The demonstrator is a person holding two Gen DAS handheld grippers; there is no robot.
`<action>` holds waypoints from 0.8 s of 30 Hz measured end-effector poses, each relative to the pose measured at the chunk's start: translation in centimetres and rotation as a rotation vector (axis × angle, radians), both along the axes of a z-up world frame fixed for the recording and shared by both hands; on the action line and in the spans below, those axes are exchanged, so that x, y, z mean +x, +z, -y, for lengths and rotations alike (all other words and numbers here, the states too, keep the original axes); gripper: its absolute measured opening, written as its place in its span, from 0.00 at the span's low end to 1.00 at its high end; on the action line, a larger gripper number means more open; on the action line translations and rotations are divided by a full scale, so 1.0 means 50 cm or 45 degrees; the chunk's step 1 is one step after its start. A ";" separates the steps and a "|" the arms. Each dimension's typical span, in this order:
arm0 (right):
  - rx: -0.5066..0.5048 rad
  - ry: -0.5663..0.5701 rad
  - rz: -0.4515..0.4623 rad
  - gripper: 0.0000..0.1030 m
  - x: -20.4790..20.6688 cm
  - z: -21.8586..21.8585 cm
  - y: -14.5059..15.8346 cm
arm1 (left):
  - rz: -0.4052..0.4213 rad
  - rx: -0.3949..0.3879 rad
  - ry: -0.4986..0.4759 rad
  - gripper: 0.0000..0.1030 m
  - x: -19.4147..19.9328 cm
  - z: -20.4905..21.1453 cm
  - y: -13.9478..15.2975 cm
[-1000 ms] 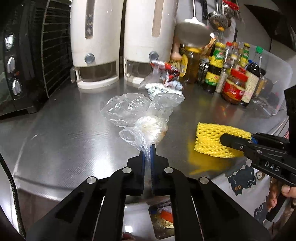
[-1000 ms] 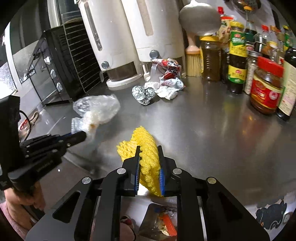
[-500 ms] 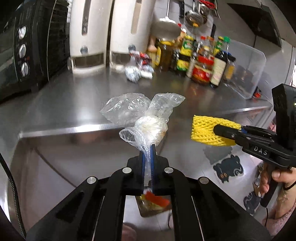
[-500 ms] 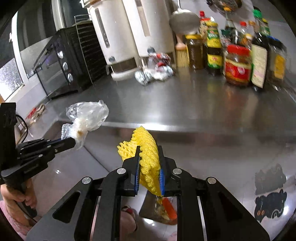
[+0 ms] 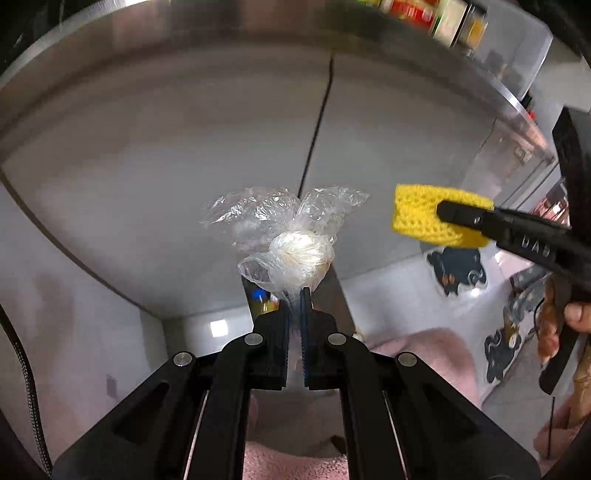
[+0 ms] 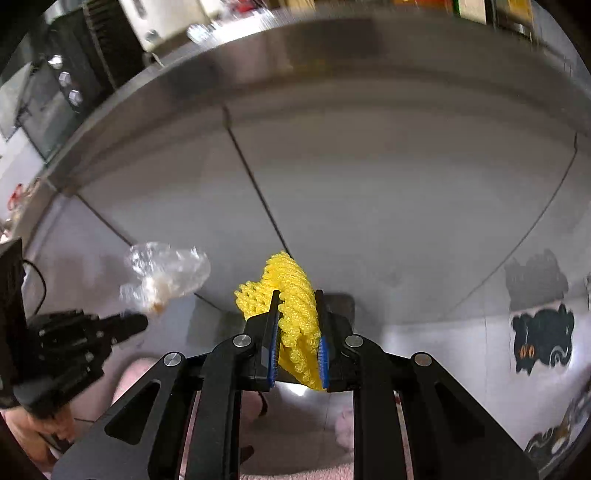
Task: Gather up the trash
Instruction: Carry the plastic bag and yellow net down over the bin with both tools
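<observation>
A: Pinching the neck of a clear plastic bag (image 5: 291,236), the left hand-held gripper (image 5: 295,295) has its jaws pressed almost together on the thin film; the bag holds a pale, whitish lump and sticks out beyond the fingertips.

B: And the other one?

A: The right hand-held gripper (image 6: 297,314) clamps a yellow foam net (image 6: 291,295) between its blue-lined pads, with the net bulging out past the tips. In the left wrist view that hand-held gripper sits to the right of the plastic bag, apart from it, and a hand (image 5: 576,317) grips its handle.

B: Where is all this relative to the table?

A: Both pieces of trash hang in the air in front of the steel cabinet front (image 5: 184,166) below the table edge (image 6: 258,48), touching neither. Blurred jars and bottles (image 5: 436,14) stand up on the table, and a black oven (image 6: 70,81) shows at its left end.

B: Anything under the bag?

A: A dark container (image 5: 258,295) partly hidden behind it, with something blue and yellow inside; I cannot tell what. Cat-shaped stickers (image 6: 541,332) sit to the right of it, near the floor.
</observation>
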State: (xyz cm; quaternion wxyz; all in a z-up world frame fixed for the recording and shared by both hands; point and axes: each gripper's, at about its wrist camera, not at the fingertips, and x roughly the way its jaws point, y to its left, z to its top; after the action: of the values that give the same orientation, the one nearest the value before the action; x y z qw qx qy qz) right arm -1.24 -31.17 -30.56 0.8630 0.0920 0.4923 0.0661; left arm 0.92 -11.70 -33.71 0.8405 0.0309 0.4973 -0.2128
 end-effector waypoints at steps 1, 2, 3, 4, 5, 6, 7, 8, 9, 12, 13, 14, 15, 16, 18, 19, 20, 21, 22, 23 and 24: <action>0.000 -0.010 -0.026 0.17 0.008 0.001 -0.023 | -0.018 0.007 -0.003 0.04 0.006 0.005 -0.018; -0.004 -0.018 -0.045 0.17 0.015 0.002 -0.041 | -0.037 0.014 -0.004 0.04 0.012 0.010 -0.037; -0.005 -0.026 -0.065 0.17 0.023 0.003 -0.060 | -0.061 0.019 -0.008 0.04 0.021 0.015 -0.058; -0.003 -0.032 -0.081 0.17 0.029 0.003 -0.075 | -0.077 0.021 -0.010 0.04 0.028 0.020 -0.073; -0.001 -0.038 -0.099 0.17 0.036 0.003 -0.091 | -0.094 0.025 -0.011 0.04 0.035 0.024 -0.087; -0.004 -0.046 -0.117 0.17 0.043 0.003 -0.107 | -0.116 0.034 -0.014 0.04 0.044 0.030 -0.106; -0.008 -0.055 -0.137 0.17 0.051 0.003 -0.126 | -0.133 0.038 -0.016 0.04 0.050 0.035 -0.120; -0.009 -0.063 -0.161 0.17 0.058 0.003 -0.146 | -0.153 0.044 -0.019 0.04 0.059 0.042 -0.138; -0.009 -0.069 -0.177 0.17 0.065 0.001 -0.158 | -0.165 0.050 -0.020 0.04 0.064 0.046 -0.150; 0.000 -0.081 -0.243 0.17 0.082 -0.004 -0.213 | -0.216 0.053 -0.013 0.04 0.085 0.057 -0.192; 0.003 -0.082 -0.260 0.17 0.088 -0.006 -0.226 | -0.230 0.054 -0.010 0.04 0.092 0.061 -0.206; 0.006 -0.083 -0.276 0.17 0.093 -0.008 -0.238 | -0.248 0.055 -0.009 0.04 0.100 0.065 -0.222; 0.011 -0.083 -0.301 0.18 0.099 -0.011 -0.256 | -0.259 0.055 -0.009 0.04 0.107 0.068 -0.232; 0.015 -0.084 -0.318 0.18 0.104 -0.015 -0.270 | -0.268 0.056 -0.008 0.04 0.110 0.070 -0.243; 0.019 -0.085 -0.346 0.19 0.114 -0.017 -0.291 | -0.297 0.058 -0.006 0.04 0.118 0.071 -0.270; 0.019 -0.086 -0.358 0.20 0.118 -0.018 -0.299 | -0.310 0.058 -0.006 0.04 0.125 0.077 -0.283; 0.019 -0.089 -0.374 0.20 0.124 -0.019 -0.310 | -0.324 0.060 -0.004 0.04 0.125 0.081 -0.294; 0.019 -0.092 -0.392 0.20 0.131 -0.019 -0.322 | -0.340 0.066 -0.001 0.04 0.130 0.083 -0.309; 0.015 -0.093 -0.409 0.20 0.135 -0.018 -0.335 | -0.351 0.068 0.001 0.04 0.133 0.088 -0.318; 0.010 -0.094 -0.421 0.20 0.139 -0.019 -0.345 | -0.361 0.071 0.004 0.04 0.136 0.095 -0.326; 0.004 -0.095 -0.433 0.20 0.144 -0.019 -0.353 | -0.369 0.073 0.011 0.04 0.137 0.097 -0.336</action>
State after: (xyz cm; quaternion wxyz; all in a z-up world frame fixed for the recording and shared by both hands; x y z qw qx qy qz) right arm 5.93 -30.24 -48.20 0.7691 0.1216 0.6272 0.0182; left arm 7.74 -16.54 -50.51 0.7596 0.0217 0.6194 -0.1973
